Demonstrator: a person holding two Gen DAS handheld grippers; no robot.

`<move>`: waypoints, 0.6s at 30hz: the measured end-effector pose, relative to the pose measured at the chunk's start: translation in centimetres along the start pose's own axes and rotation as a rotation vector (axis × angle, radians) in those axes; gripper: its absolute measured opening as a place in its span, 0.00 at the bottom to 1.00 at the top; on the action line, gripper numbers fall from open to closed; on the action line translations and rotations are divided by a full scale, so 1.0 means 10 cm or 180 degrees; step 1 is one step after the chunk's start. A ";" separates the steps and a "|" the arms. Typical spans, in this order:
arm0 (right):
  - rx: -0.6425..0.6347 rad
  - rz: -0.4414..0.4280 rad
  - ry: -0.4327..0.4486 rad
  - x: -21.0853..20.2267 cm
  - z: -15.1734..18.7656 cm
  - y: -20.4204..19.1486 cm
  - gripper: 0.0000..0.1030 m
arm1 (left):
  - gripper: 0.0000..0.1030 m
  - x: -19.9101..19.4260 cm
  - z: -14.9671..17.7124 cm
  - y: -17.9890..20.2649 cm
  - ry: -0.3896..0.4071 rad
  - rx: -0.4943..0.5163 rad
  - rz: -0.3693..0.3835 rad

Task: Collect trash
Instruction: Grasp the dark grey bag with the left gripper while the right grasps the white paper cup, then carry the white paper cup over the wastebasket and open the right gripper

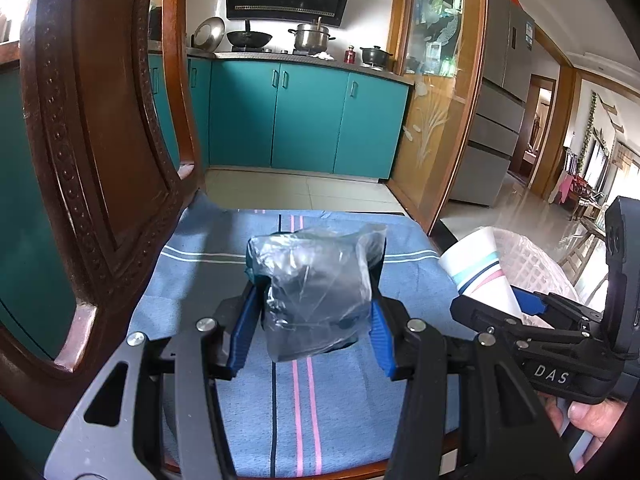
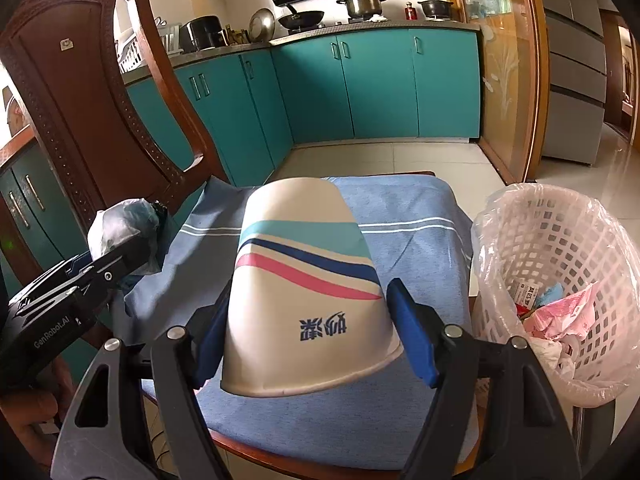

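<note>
My left gripper point(image 1: 310, 326) is shut on a crumpled clear plastic bag point(image 1: 316, 288) and holds it above the blue striped cloth point(image 1: 200, 276) on the chair seat. It also shows at the left of the right wrist view, bag point(image 2: 120, 228) between its tips. My right gripper point(image 2: 308, 328) is shut on a white paper cup point(image 2: 304, 276) with teal, navy and pink stripes, held with its open rim toward the camera, above the seat. The cup point(image 1: 480, 268) also shows at the right of the left wrist view.
A pink-white lattice trash basket point(image 2: 560, 248) lined with a plastic bag and holding wrappers stands right of the chair. The carved wooden chair back point(image 1: 92, 140) rises at the left. Teal kitchen cabinets point(image 1: 304, 120) and a tiled floor lie beyond.
</note>
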State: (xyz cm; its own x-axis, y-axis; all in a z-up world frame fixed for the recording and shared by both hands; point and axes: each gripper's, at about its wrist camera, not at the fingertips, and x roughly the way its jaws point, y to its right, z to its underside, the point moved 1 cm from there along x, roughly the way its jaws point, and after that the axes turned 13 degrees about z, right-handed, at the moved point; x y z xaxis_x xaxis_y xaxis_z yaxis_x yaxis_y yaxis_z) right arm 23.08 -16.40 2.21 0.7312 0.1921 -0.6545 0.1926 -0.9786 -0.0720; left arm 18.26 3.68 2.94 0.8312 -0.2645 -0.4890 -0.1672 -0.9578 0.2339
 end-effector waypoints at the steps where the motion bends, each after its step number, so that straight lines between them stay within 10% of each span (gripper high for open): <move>1: -0.0003 -0.0002 -0.0003 0.00 0.00 0.00 0.71 | 0.49 0.00 0.00 0.00 0.0001 -0.0006 0.0000; 18: -0.0033 -0.0049 -0.0016 0.01 0.00 -0.04 0.71 | 0.49 0.02 0.00 0.00 -0.0056 -0.0017 0.0007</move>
State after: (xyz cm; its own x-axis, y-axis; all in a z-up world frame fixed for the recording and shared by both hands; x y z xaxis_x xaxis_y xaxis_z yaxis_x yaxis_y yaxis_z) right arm 23.08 -15.97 2.19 0.7248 0.2066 -0.6572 0.2104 -0.9748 -0.0744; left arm 18.38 3.61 2.83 0.8214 -0.2687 -0.5031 -0.1662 -0.9566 0.2395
